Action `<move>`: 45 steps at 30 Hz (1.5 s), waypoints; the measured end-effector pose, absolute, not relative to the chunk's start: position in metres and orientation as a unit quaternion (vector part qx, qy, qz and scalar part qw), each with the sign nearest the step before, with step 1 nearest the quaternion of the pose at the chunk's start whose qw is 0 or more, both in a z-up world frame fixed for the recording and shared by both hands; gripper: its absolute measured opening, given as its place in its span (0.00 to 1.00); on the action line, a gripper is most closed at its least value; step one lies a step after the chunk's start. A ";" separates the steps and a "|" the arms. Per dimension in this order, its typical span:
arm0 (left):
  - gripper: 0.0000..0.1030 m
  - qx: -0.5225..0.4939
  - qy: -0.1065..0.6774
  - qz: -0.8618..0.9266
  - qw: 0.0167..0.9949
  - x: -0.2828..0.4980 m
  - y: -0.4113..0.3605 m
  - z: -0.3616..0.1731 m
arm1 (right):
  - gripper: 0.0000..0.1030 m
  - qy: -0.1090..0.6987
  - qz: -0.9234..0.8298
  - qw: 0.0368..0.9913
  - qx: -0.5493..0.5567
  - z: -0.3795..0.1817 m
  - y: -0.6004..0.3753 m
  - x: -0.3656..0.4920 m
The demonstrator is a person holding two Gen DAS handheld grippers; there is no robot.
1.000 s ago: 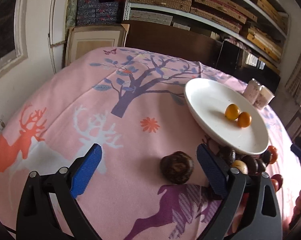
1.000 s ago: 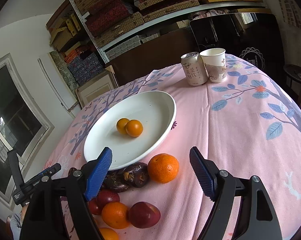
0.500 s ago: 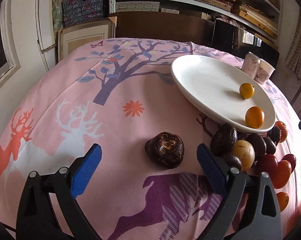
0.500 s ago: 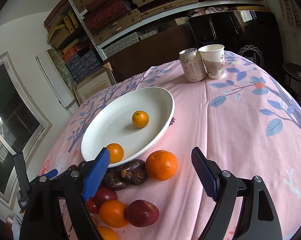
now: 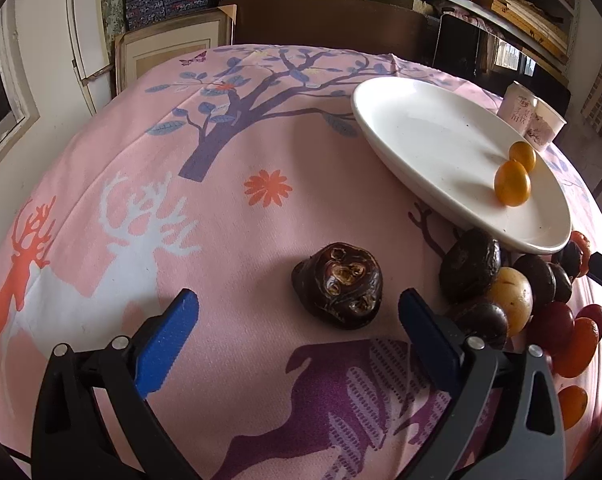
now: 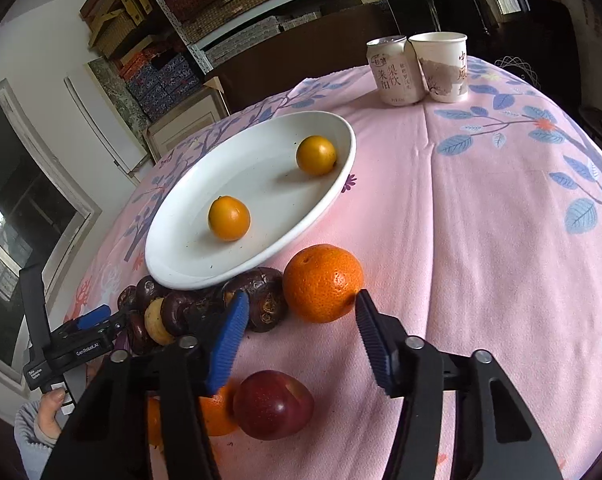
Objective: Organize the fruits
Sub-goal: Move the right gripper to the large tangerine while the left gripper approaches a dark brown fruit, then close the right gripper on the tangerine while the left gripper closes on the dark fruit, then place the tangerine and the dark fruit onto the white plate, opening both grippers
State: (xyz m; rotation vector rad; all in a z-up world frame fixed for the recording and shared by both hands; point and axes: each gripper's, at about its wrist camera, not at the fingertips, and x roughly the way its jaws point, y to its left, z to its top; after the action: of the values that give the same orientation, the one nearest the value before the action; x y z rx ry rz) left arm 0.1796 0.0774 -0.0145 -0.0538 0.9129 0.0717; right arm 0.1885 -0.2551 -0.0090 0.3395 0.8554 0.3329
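Tongs on the left (image 5: pixel 299 312) gape wide, just short of a dark wrinkled fruit (image 5: pixel 338 285), untouched. Right tongs (image 6: pixel 299 312) have just been narrowing, the orange (image 6: pixel 322 282) just ahead of their tips, not gripped.

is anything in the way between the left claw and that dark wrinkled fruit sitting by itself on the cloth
Nothing visible. The left claw is open with only bare tablecloth between it and the dark wrinkled fruit.
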 end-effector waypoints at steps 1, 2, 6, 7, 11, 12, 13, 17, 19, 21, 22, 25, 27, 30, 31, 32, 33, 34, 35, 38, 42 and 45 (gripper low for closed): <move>0.95 -0.027 0.441 0.035 0.897 0.180 0.078 -0.015 | 0.51 0.412 0.160 0.881 0.166 -0.010 -0.256 0.189; 0.95 -0.029 0.441 0.034 0.896 0.180 0.078 -0.015 | 0.51 0.413 0.160 0.880 0.170 -0.011 -0.257 0.190; 0.95 -0.035 0.443 0.032 0.895 0.180 0.079 -0.015 | 0.51 0.418 0.158 0.875 0.184 -0.015 -0.260 0.195; 0.95 -0.035 0.444 0.031 0.895 0.180 0.079 -0.015 | 0.51 0.420 0.156 0.875 0.182 -0.016 -0.259 0.196; 0.95 -0.038 0.443 0.029 0.895 0.181 0.080 -0.016 | 0.49 0.426 0.145 0.876 0.173 -0.022 -0.253 0.202; 0.95 -0.039 0.442 0.028 0.896 0.181 0.080 -0.016 | 0.47 0.425 0.144 0.878 0.171 -0.022 -0.253 0.203; 0.95 -0.042 0.441 0.025 0.896 0.181 0.080 -0.015 | 0.47 0.424 0.142 0.878 0.170 -0.023 -0.253 0.204; 0.95 -0.053 0.435 0.008 0.899 0.180 0.079 -0.014 | 0.46 0.421 0.144 0.881 0.161 -0.023 -0.252 0.204; 0.92 -0.055 0.434 0.001 0.899 0.180 0.078 -0.013 | 0.45 0.421 0.144 0.881 0.158 -0.022 -0.251 0.205; 0.80 -0.052 0.432 0.000 0.901 0.180 0.078 -0.013 | 0.45 0.422 0.146 0.881 0.158 -0.022 -0.252 0.205; 0.73 -0.047 0.431 0.005 0.901 0.179 0.077 -0.012 | 0.45 0.423 0.146 0.880 0.161 -0.022 -0.253 0.205; 0.69 -0.038 0.432 0.011 0.901 0.180 0.079 -0.012 | 0.45 0.424 0.147 0.879 0.164 -0.023 -0.255 0.204; 0.69 -0.031 0.434 0.014 0.900 0.181 0.078 -0.012 | 0.45 0.424 0.147 0.879 0.163 -0.023 -0.255 0.203; 0.72 -0.010 0.440 0.022 0.898 0.187 0.073 -0.014 | 0.46 0.424 0.145 0.879 0.162 -0.023 -0.255 0.205; 0.76 -0.006 0.441 0.024 0.897 0.188 0.072 -0.014 | 0.46 0.423 0.145 0.880 0.161 -0.023 -0.254 0.204; 0.79 -0.005 0.443 0.030 0.896 0.190 0.073 -0.015 | 0.46 0.423 0.144 0.880 0.161 -0.023 -0.254 0.204; 0.85 -0.009 0.446 0.034 0.895 0.192 0.075 -0.016 | 0.46 0.423 0.144 0.880 0.160 -0.023 -0.254 0.204; 0.86 -0.019 0.446 0.031 0.894 0.193 0.079 -0.016 | 0.46 0.423 0.144 0.880 0.160 -0.023 -0.254 0.204; 0.85 -0.025 0.444 0.030 0.895 0.192 0.081 -0.016 | 0.45 0.423 0.144 0.880 0.161 -0.022 -0.254 0.204; 0.72 -0.030 0.434 0.013 0.900 0.189 0.080 -0.013 | 0.45 0.424 0.144 0.880 0.160 -0.022 -0.253 0.203; 0.43 -0.041 0.425 0.002 0.904 0.185 0.082 -0.010 | 0.45 0.422 0.139 0.881 0.161 -0.021 -0.254 0.202; 0.43 -0.052 0.418 0.001 0.907 0.182 0.086 -0.007 | 0.45 0.413 0.137 0.884 0.169 -0.017 -0.258 0.200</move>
State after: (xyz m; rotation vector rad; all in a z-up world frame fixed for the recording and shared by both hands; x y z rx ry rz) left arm 0.1821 0.0857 -0.0073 -0.1073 0.8623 0.0029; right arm 0.2004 -0.2584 -0.0171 0.3519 0.8602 0.2844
